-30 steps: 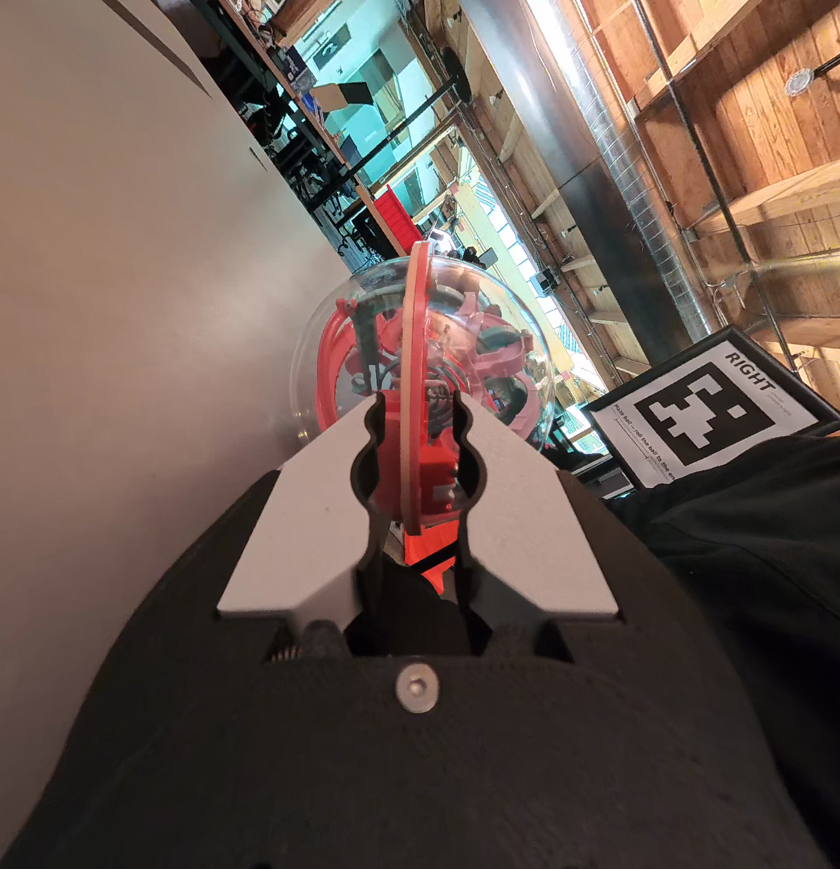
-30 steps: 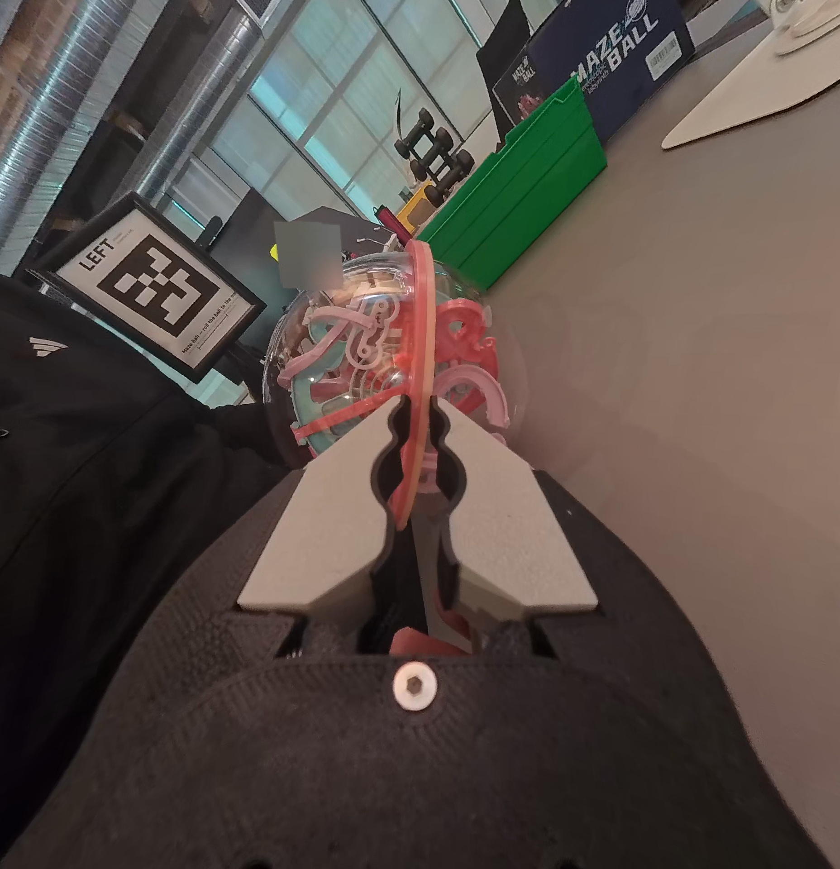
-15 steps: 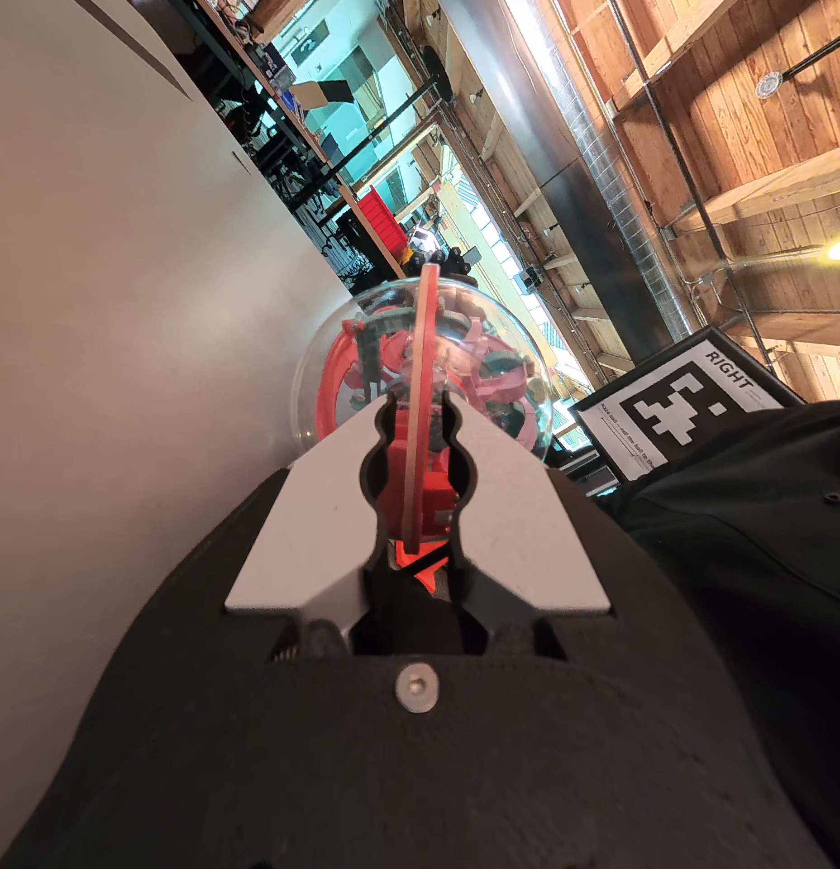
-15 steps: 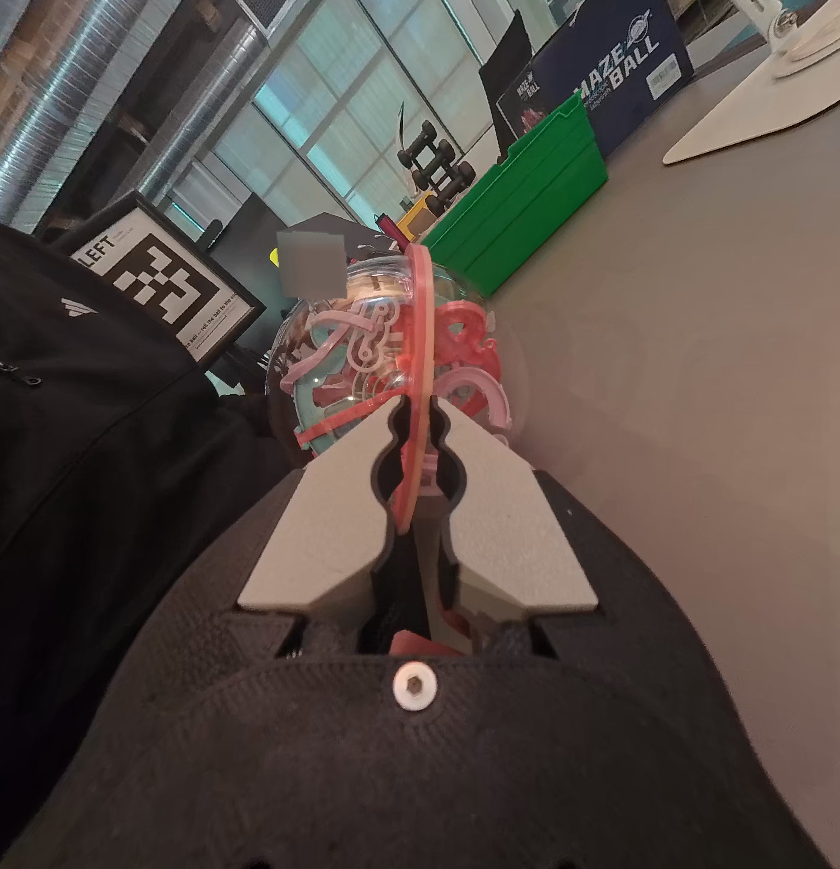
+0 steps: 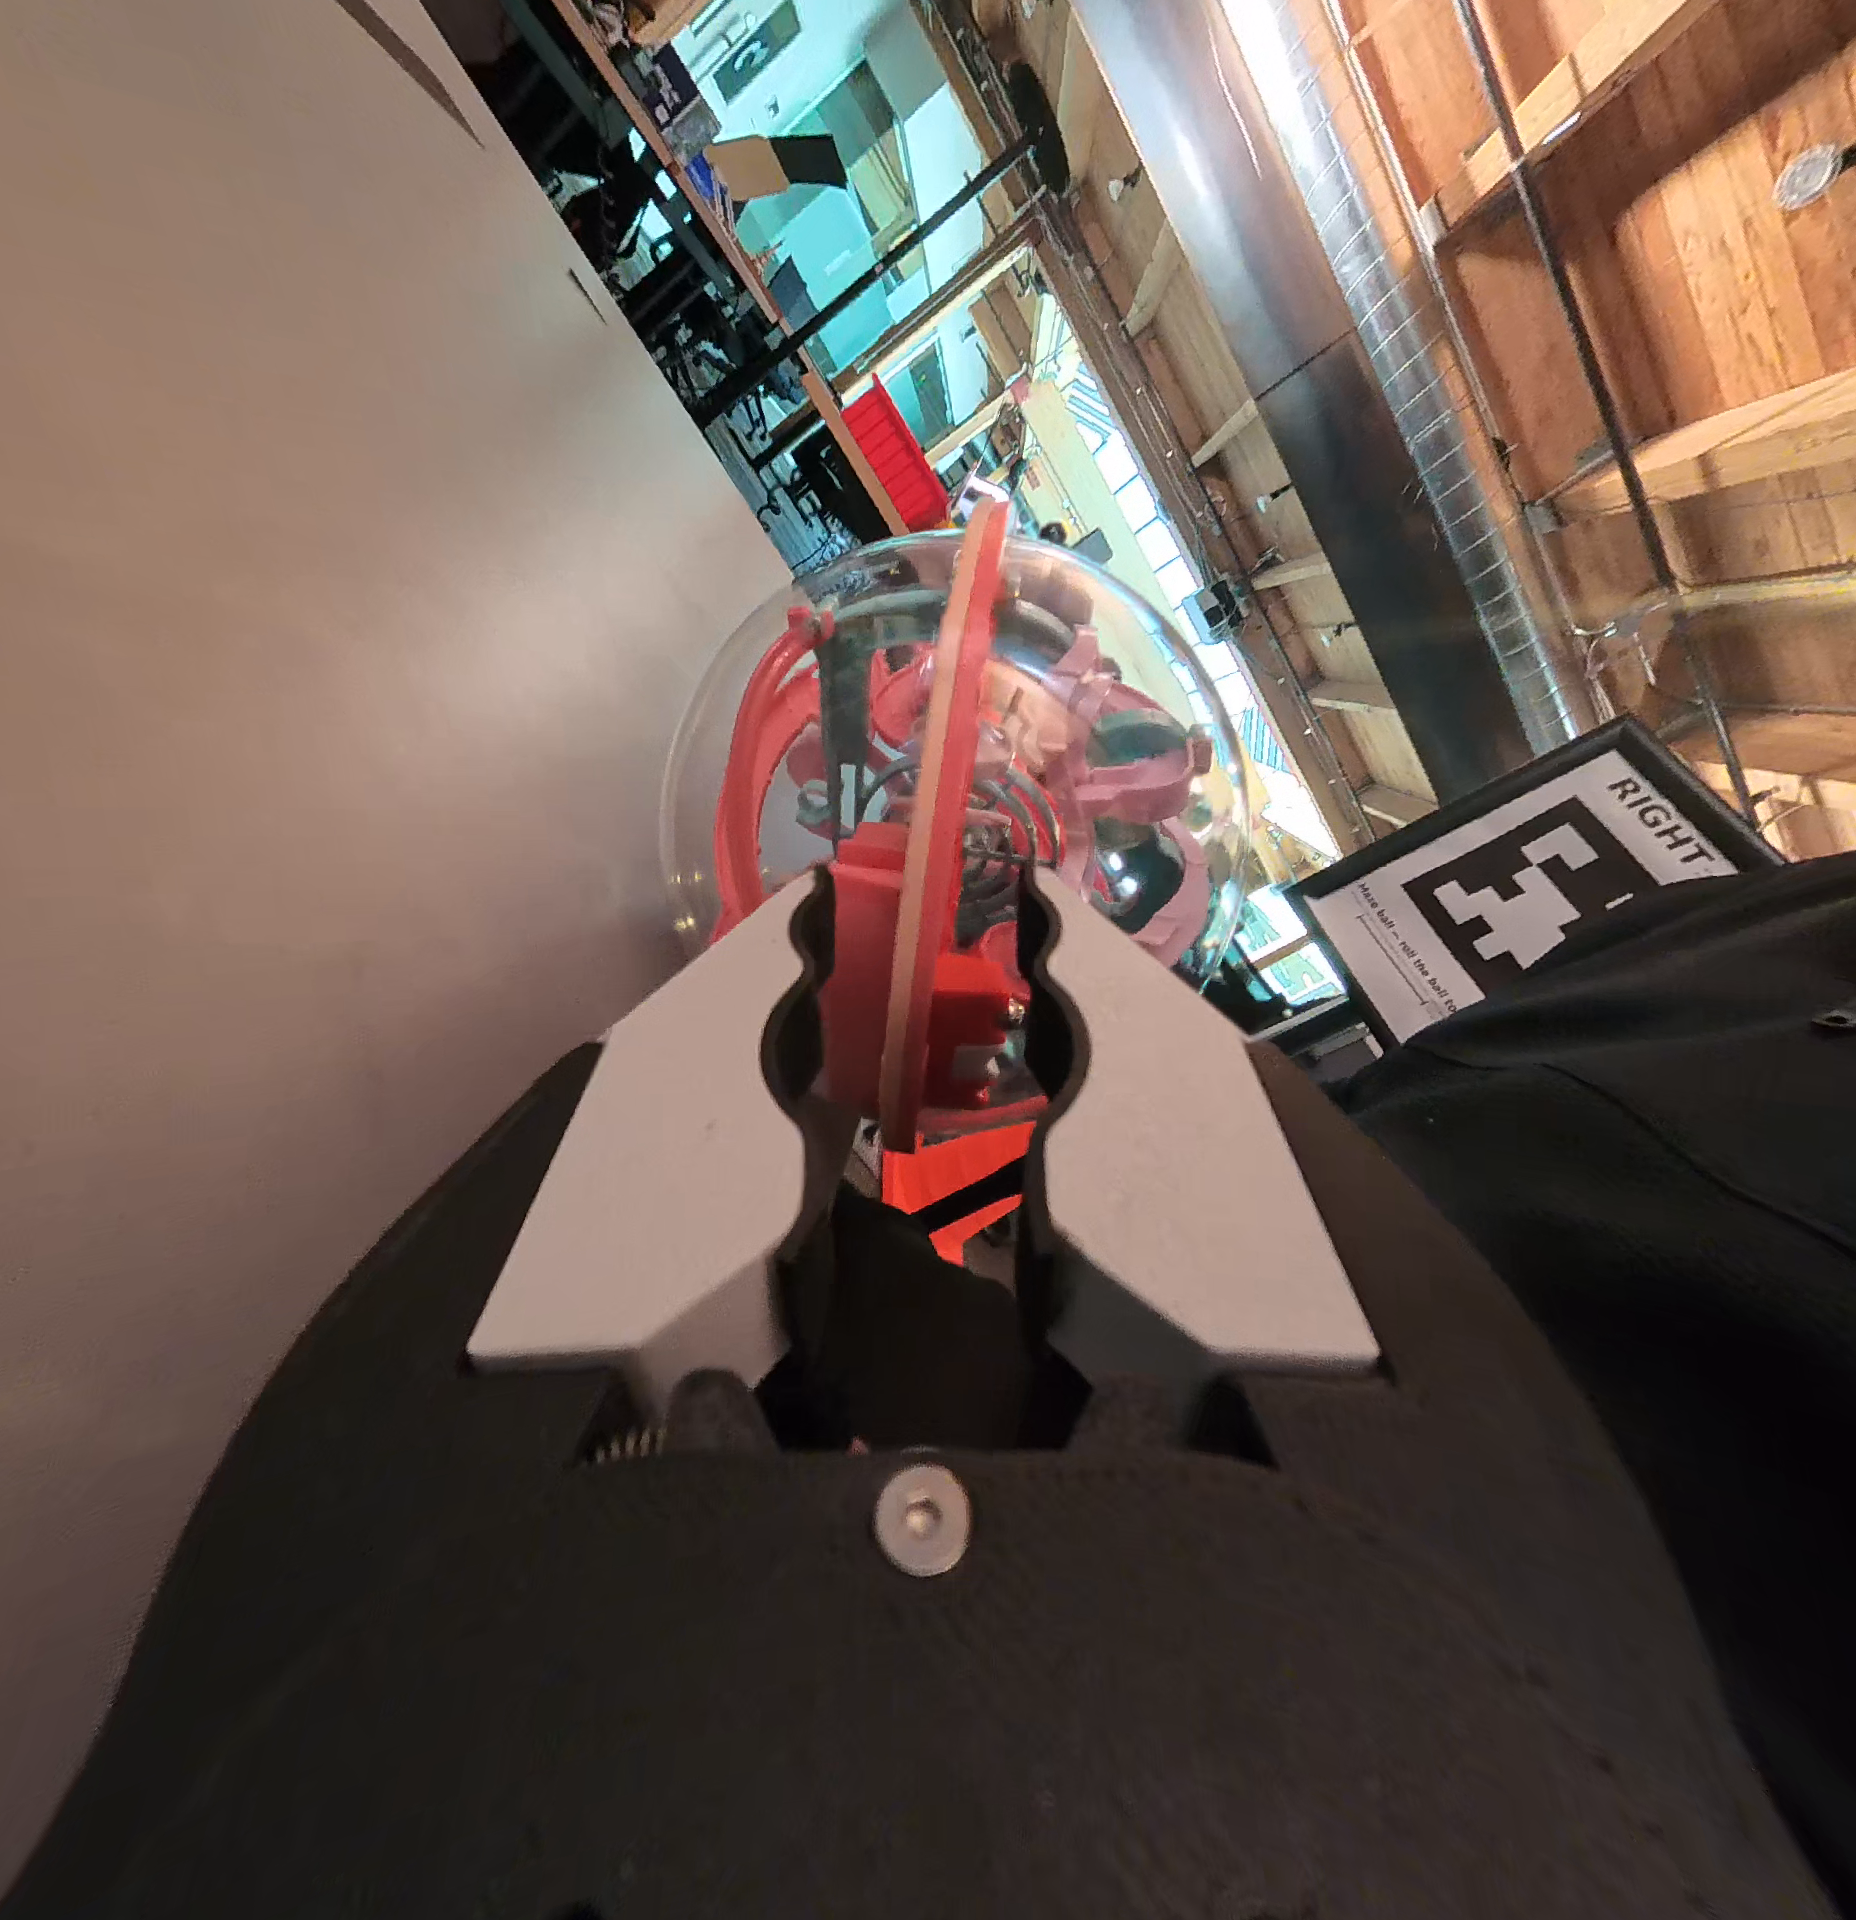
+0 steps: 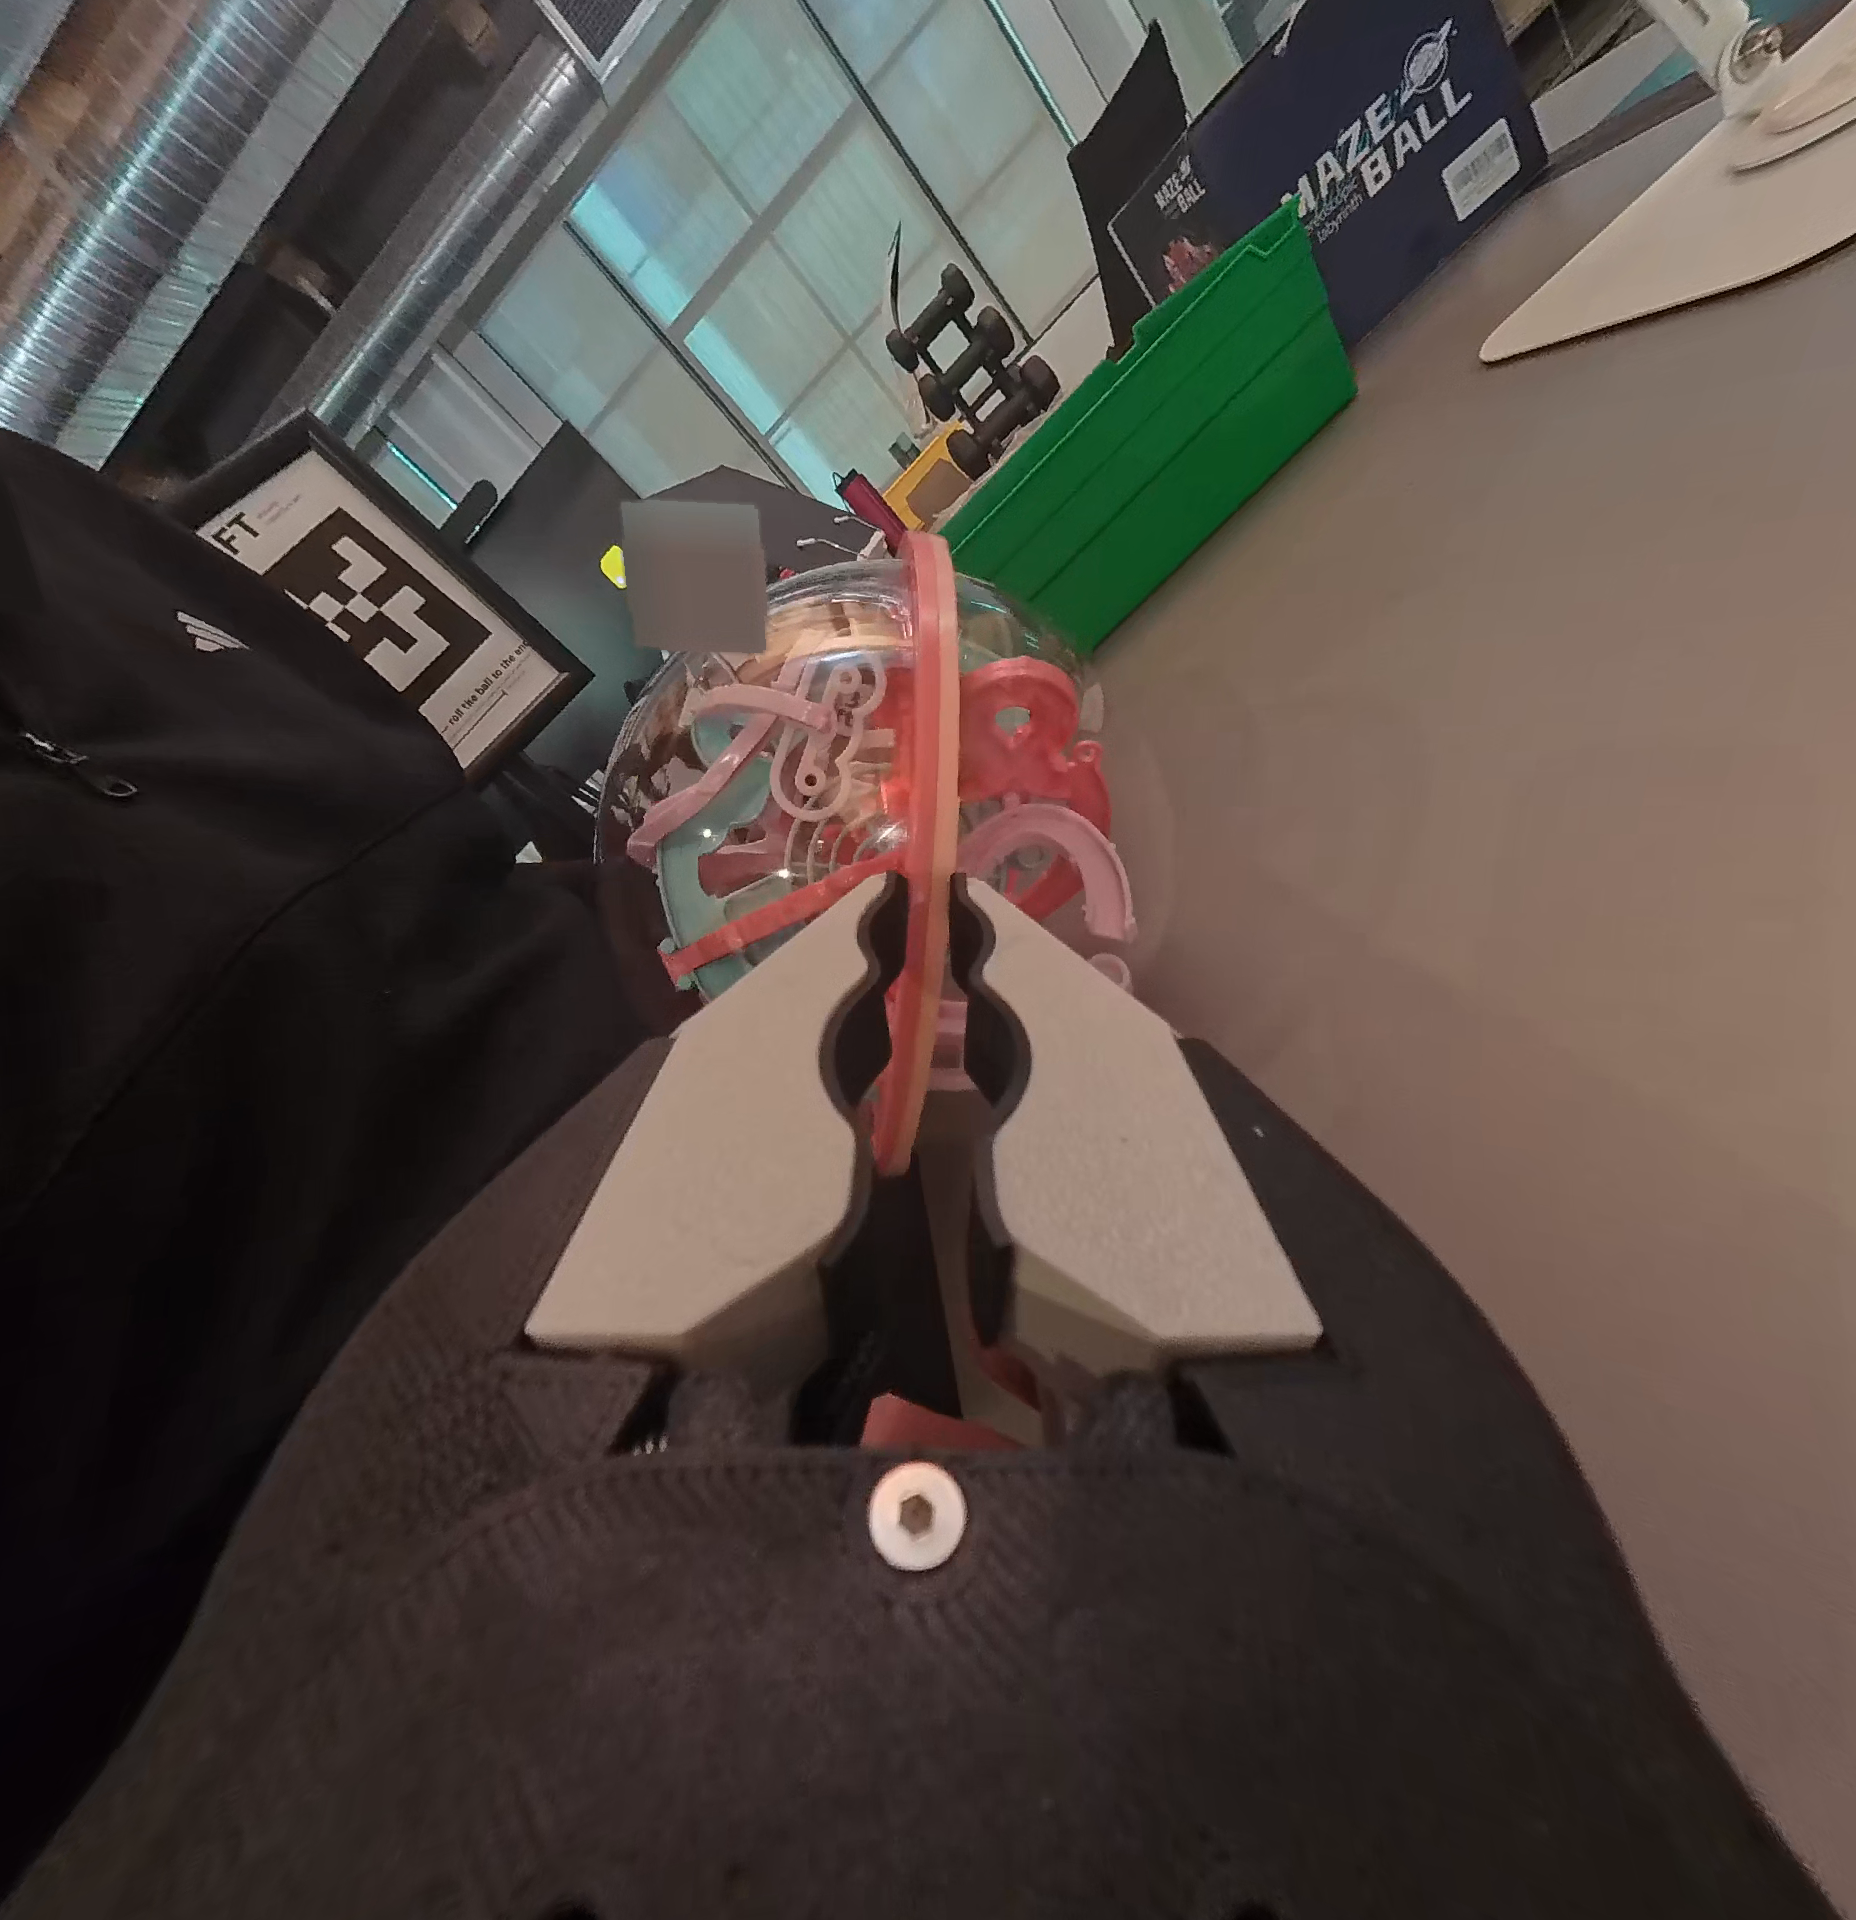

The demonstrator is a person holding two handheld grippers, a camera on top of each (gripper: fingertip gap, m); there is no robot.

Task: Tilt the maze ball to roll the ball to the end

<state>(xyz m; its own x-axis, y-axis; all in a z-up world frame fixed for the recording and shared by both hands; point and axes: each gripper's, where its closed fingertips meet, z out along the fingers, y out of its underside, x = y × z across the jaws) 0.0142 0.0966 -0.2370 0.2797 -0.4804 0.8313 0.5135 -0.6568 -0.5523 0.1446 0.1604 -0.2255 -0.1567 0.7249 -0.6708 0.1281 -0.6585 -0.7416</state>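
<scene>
- At the middle of both wrist views sits the maze ball (image 5: 1059, 748), a clear sphere with red, pink and teal tracks inside and a flat red ring (image 6: 929, 790) around it, seen edge-on.
- Left gripper (image 5: 924, 894): its two grey fingers stand apart, with the ring and a red block of the ball's frame between them. A dark gap shows on each side of the ring, so the pads do not press on it.
- Right gripper (image 6: 929, 894): its fingers are drawn in close on the ring's edge, and the tips meet the ring on both sides.
- In the right wrist view, the grey table (image 6: 1526, 831) fills the 3 o'clock side. A green bin (image 6: 1163, 447) lies at 1 o'clock, with a dark blue box (image 6: 1371, 177) beyond it.
- A framed marker card (image 5: 1506, 894) stands at 3 o'clock of the ball in the left view, and another (image 6: 384, 613) at 10 o'clock in the right view.
- A black sleeve (image 6: 176, 935) fills the 9 o'clock side.
</scene>
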